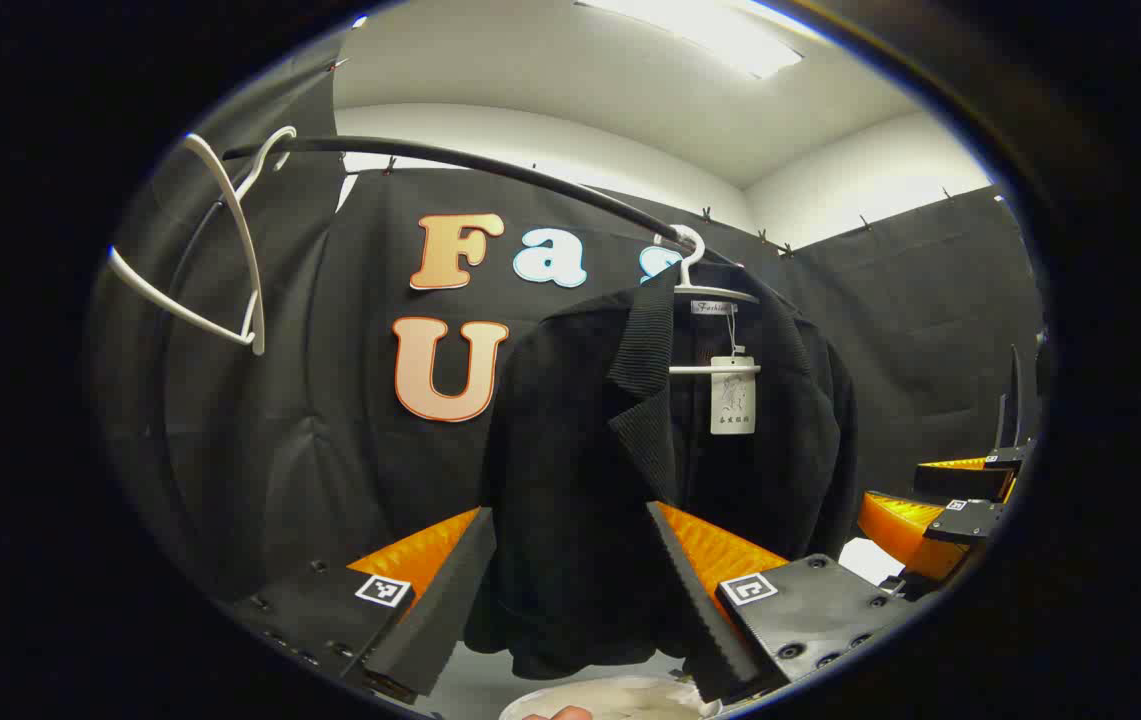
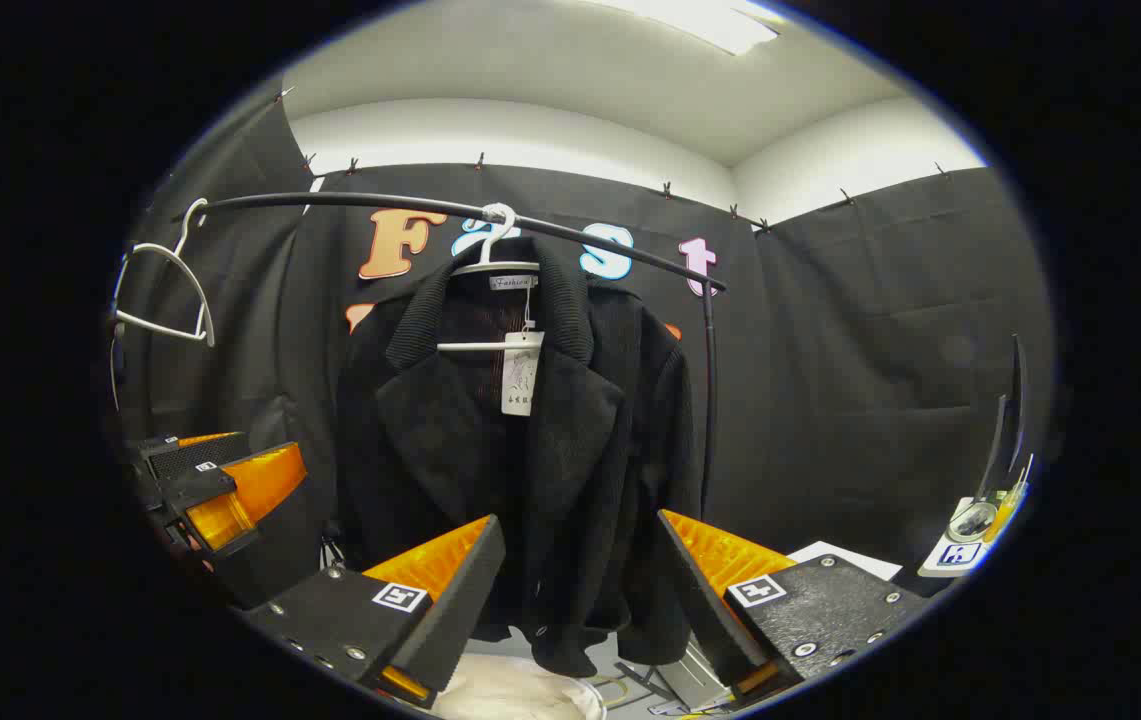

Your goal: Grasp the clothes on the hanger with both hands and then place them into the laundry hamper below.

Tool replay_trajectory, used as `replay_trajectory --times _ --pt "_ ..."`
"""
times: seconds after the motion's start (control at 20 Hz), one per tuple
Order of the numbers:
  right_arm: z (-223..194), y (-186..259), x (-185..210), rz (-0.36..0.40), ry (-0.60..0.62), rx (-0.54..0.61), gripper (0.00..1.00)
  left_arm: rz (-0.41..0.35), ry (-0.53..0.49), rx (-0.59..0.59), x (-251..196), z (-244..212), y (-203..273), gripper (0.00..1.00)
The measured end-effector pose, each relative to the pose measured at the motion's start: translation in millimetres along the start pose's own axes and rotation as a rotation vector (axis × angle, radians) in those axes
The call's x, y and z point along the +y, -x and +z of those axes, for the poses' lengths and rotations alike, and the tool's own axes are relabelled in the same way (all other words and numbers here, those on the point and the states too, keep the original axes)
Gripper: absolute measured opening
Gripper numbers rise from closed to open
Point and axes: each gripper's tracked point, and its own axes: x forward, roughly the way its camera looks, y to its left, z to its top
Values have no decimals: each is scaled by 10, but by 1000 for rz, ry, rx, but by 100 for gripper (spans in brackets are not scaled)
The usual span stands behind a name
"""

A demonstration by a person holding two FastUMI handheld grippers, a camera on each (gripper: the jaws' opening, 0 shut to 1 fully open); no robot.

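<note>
Centre of both views, a black jacket (image 1: 620,470) hangs from a white hanger (image 1: 705,290) on a dark curved rail (image 1: 470,165) — still fully hung, so the step in hand looks like the approach before any grasp. Bottom of the left gripper view, the left gripper (image 1: 570,600) sits with fingers spread wide and nothing between them; the jacket's lower half shows through the gap but appears farther off, not touched. Bottom of the right gripper view, the right gripper (image 2: 580,600) is likewise spread open and empty, its gap framing the jacket hem. Each gripper also appears in the other's view: the right one at the right edge of the left gripper view (image 1: 940,500), the left one at the left edge of the right gripper view (image 2: 215,485), both off to the sides of the garment. Next move, as a judgement: both need to close in on the jacket, one per side near the shoulders or upper body, pinch cloth, then lift it up off the hanger hook before lowering — thick fabric may bunch or drag the hanger along. Jacket is dark, textured, with ribbed collar and lapels, front open, a white paper tag (image 1: 733,395) dangling at the neck in upper centre. A second, bare white hanger (image 1: 220,250) hangs at upper left of the rail. Bottom edge of each view shows something pale and rounded (image 2: 510,695) below the jacket, possibly the hamper, but too cropped to tell.
</note>
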Motion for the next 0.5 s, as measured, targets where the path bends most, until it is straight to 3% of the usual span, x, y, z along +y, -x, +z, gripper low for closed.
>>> replay_trajectory --times 0.5 --pt "44 276 14 26 3 -4 94 14 6 18 24 -11 220 100"
